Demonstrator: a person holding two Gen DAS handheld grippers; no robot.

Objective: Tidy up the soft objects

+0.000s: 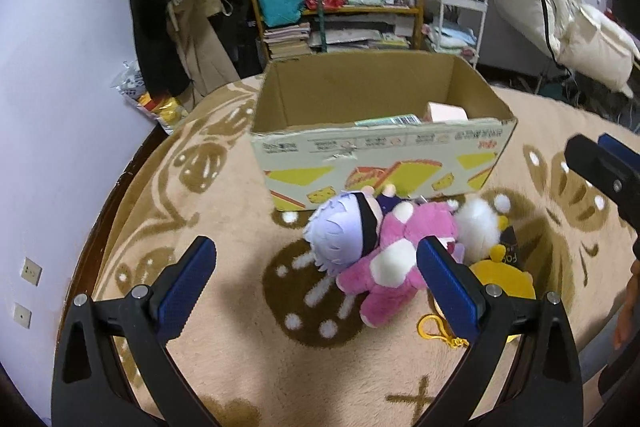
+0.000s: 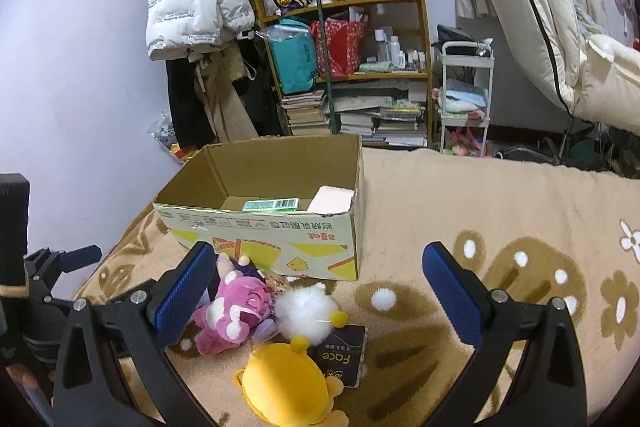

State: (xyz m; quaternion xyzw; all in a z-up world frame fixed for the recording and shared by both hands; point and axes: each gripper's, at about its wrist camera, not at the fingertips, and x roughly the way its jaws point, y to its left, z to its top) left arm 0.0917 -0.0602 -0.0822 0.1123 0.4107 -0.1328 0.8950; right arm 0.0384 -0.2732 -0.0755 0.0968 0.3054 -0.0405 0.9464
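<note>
While both grippers' fingers (image 1: 196,287) gape empty: plush toys (image 1: 384,251) against cardboard box (image 1: 380,163), open rug (image 2: 500,195) rightward.

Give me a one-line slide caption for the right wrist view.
Open right gripper above plush toys beside a cardboard box on a patterned blanket.
</note>
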